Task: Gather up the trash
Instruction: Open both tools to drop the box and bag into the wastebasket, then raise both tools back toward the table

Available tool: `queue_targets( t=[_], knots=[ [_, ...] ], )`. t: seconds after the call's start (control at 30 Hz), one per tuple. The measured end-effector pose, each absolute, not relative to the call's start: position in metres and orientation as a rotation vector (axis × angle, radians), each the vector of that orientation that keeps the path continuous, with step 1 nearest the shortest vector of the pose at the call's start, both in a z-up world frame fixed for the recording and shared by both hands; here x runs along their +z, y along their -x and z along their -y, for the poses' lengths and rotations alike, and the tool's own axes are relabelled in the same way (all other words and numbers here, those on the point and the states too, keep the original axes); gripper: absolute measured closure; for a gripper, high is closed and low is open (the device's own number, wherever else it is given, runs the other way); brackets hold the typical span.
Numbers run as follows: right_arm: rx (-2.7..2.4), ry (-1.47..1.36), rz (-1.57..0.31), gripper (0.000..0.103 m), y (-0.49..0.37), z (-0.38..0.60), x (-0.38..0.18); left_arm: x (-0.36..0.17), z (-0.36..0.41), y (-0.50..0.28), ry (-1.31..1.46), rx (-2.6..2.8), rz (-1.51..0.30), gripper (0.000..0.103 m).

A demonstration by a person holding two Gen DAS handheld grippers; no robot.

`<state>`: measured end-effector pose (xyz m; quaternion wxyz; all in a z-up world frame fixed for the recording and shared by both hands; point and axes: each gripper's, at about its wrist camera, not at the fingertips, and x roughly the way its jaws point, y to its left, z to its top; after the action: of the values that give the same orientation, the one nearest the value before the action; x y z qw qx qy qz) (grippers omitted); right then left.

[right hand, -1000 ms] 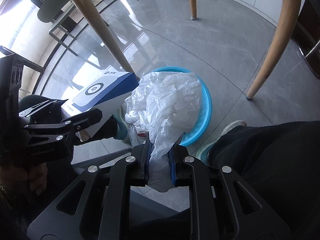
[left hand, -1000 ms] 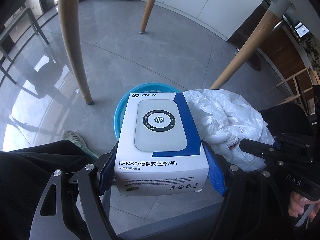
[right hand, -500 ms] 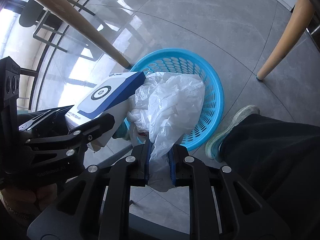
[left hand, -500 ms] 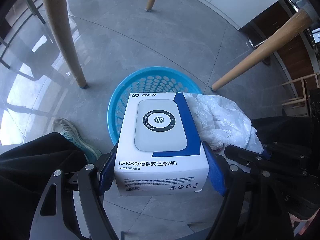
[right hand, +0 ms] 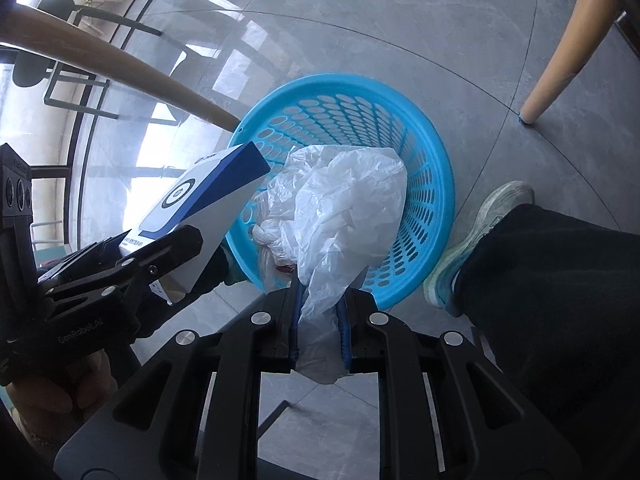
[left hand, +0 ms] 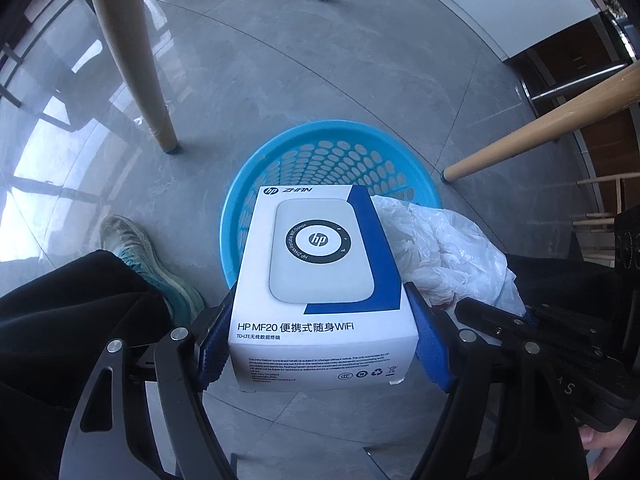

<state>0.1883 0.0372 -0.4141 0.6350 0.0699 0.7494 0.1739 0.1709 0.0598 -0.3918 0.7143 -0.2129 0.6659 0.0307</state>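
Since a second ago you have brought both loads closer over the blue basket [left hand: 416,184], whose perforated inside now shows. Your left gripper [left hand: 320,344] clamps the white-and-blue HP box [left hand: 320,280] over the basket's near rim. Your right gripper [right hand: 320,320] pinches the crumpled white plastic bag [right hand: 344,216], hanging above the basket's near edge.

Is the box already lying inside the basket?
No, the left gripper holds the box clamped above the basket.
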Motion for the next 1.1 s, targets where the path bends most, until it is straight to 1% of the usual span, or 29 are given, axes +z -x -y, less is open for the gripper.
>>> queue_targets(
  t=[0.1, 0.2, 0.27, 0.33, 0.37, 0.43, 0.57, 0.63, 0.73, 0.83, 0.9, 1.03, 1.1],
  knots=[
    [0.386, -0.146, -1.724, 0.089, -0.191, -0.038, -0.421, -0.396, -0.062, -0.173, 0.48, 0.07, -1.477, 0.027],
    [0.373, -0.155, -1.74, 0.085, -0.194, -0.038, -0.428, -0.399, -0.068, -0.173, 0.521, 0.064, -1.476, 0.026],
    [0.355, -0.162, -1.741, 0.076, -0.196, -0.036, -0.43, -0.402, -0.071, -0.175, 0.569, 0.057, -1.474, 0.025],
    [0.355, -0.167, -1.742, 0.074, -0.196, -0.036, -0.432, -0.402, -0.075, -0.175, 0.599, 0.067, -1.458, 0.025],
    [0.357, -0.165, -1.743, 0.07, -0.196, -0.036, -0.432, -0.402, -0.077, -0.175, 0.611, 0.069, -1.452, 0.025],
    [0.353, -0.157, -1.741, 0.065, -0.196, -0.036, -0.432, -0.401, -0.079, -0.175, 0.623, 0.084, -1.445, 0.023],
    [0.344, -0.167, -1.729, 0.063, -0.196, -0.033, -0.428, -0.4, -0.083, -0.173, 0.627, 0.107, -1.444, 0.023],
    [0.348, -0.166, -1.72, 0.062, -0.195, -0.032, -0.424, -0.397, -0.085, -0.171, 0.635, 0.109, -1.437, 0.023],
    [0.359, -0.148, -1.692, 0.058, -0.192, -0.034, -0.414, -0.391, -0.087, -0.167, 0.639, 0.118, -1.421, 0.023],
    [0.373, -0.119, -1.654, 0.057, -0.189, -0.035, -0.401, -0.383, -0.089, -0.163, 0.636, 0.128, -1.4, 0.023],
    [0.379, -0.098, -1.627, 0.054, -0.187, -0.036, -0.391, -0.375, -0.088, -0.16, 0.623, 0.133, -1.384, 0.023],
    [0.419, -0.114, -1.603, 0.046, -0.18, -0.033, -0.372, -0.356, -0.083, -0.149, 0.58, 0.142, -1.367, 0.023],
    [0.424, -0.104, -1.586, 0.046, -0.177, -0.031, -0.362, -0.348, -0.081, -0.143, 0.558, 0.137, -1.36, 0.023]
  ],
)
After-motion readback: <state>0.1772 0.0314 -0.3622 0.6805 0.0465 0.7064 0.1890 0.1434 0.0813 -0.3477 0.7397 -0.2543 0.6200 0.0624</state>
